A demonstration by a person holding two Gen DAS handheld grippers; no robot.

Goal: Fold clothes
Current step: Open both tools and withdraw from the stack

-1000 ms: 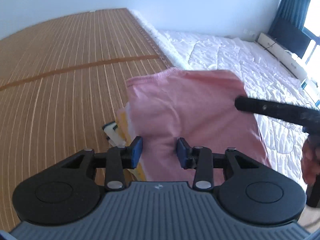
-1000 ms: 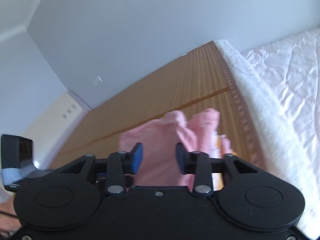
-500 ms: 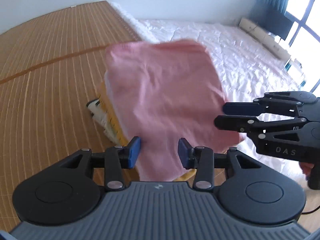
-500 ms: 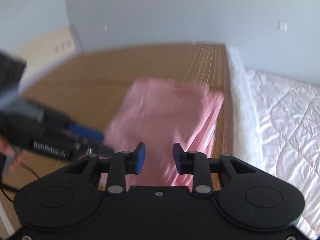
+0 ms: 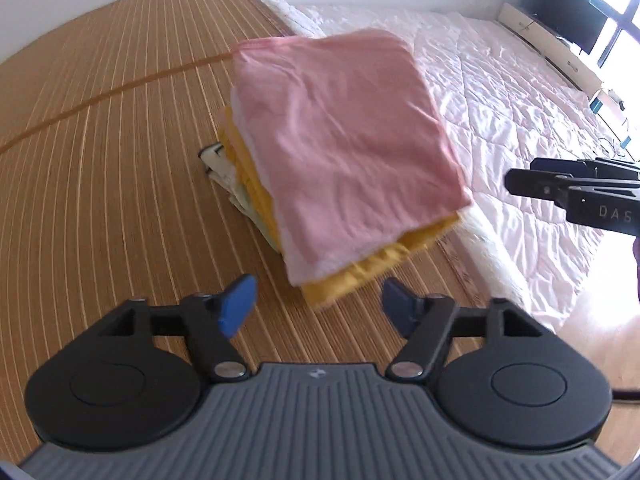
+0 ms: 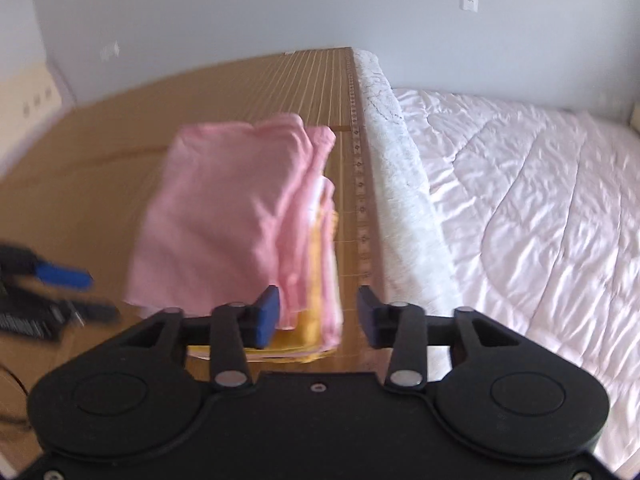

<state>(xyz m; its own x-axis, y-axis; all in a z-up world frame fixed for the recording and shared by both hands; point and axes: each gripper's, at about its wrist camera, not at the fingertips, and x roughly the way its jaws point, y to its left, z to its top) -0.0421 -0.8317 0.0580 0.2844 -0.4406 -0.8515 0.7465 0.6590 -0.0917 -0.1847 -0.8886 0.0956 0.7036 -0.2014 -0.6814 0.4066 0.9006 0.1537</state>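
Both grippers hang released: left gripper [image 5: 316, 304] and right gripper [image 6: 316, 314], jaws spread, grasping nothing. Just ahead, a folded pink garment [image 5: 344, 136] tops a stack of yellow clothes [image 5: 360, 268] on the bamboo mat [image 5: 100, 152], near its edge beside the white quilt [image 6: 520, 208].

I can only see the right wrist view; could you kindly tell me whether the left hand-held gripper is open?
Observer: Yes, the left hand-held gripper is open and empty, short of the stack.
Operator: Thank you. Is anything under the yellow layers?
Observer: A pale striped garment pokes out at the bottom, on the mat.
Operator: Does the pink top lie flat?
Observer: Mostly flat, overhanging the yellow layers.
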